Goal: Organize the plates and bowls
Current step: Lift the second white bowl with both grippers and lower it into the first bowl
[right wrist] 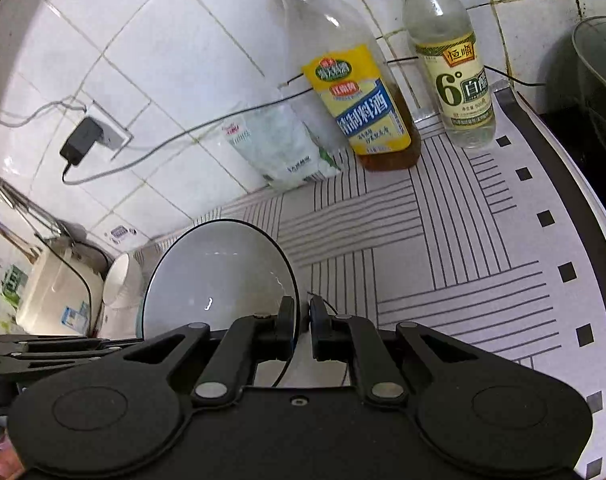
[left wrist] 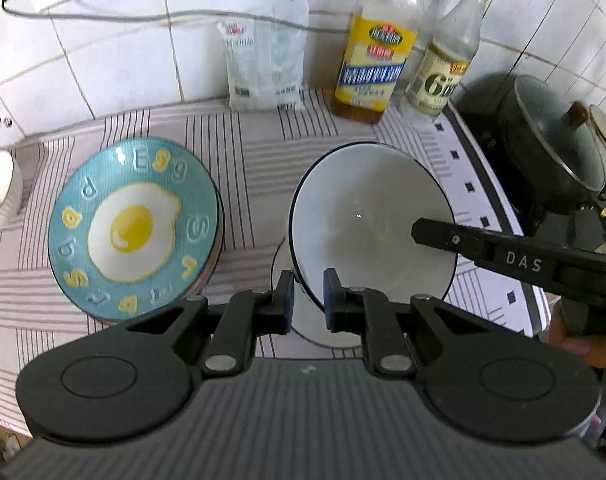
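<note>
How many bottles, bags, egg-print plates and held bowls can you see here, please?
Bottles: 2, yellow-label bottle and vinegar bottle
Bags: 1, plastic bag
Egg-print plates: 1, egg plate
Held bowls: 1, black-rimmed bowl
Total: 5
</note>
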`<state>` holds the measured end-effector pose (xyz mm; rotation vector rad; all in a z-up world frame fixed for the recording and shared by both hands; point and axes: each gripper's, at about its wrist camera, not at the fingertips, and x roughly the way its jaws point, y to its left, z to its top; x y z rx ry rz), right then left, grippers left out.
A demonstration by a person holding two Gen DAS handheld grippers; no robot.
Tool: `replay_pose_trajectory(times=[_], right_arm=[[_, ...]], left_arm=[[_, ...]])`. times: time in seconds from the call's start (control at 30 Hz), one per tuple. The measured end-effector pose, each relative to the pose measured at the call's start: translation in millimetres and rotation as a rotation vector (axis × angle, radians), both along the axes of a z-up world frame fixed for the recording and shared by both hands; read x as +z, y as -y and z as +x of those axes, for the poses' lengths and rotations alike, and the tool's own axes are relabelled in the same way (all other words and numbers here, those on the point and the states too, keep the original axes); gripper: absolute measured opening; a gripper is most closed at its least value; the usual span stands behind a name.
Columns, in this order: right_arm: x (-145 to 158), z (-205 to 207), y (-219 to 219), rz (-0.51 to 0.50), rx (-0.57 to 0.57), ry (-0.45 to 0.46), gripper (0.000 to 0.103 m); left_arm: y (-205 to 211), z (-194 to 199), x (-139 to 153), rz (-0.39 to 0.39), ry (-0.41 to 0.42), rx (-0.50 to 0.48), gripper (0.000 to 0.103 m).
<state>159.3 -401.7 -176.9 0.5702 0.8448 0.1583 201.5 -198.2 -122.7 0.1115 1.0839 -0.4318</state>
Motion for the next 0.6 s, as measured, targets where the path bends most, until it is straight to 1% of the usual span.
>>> replay_pose_trajectory(times=[0.1,0.13,0.2,0.27,0.33,0.37,0.5,0.6], right_arm=[[-7,0,-6,-0.054,0.029,-0.004,0.012],[-7,0,-6,-0.054,0.029,-0.004,0.012],[-10,0,-11,-0.098,0.047,-0.007,0.012],[-13,0,-15,-0.129,0.058,-0.010,0.011],[-16,1,-20,-0.180,0.077,-0.008,0.011],[-16,1,-20,-0.180,0.077,-0.008,0.011],[-19,3,-30,-0.263,0.113,0.009,0.011],[-21,5,-35,-0.289,0.127,0.012,0.011]], left_arm=[[1,0,-10,0.011,-0.027,0.007,0.013],[1,0,-14,0.015,-0.038,0.010,0.013],[2,2,-22,0.022,-0.063,0.011,0.013],[2,3,-29,0.019,-0.093,0.021,0.013],[2,6,-36,0.016,-0.123,0.026,0.013],[2,7,-39,0.015,-0.137,0.029,0.013],[3,11,-46,0.035,-0.163,0.032,0.013],[4,14,-49,0.046,-0.187,0.036,0.013]])
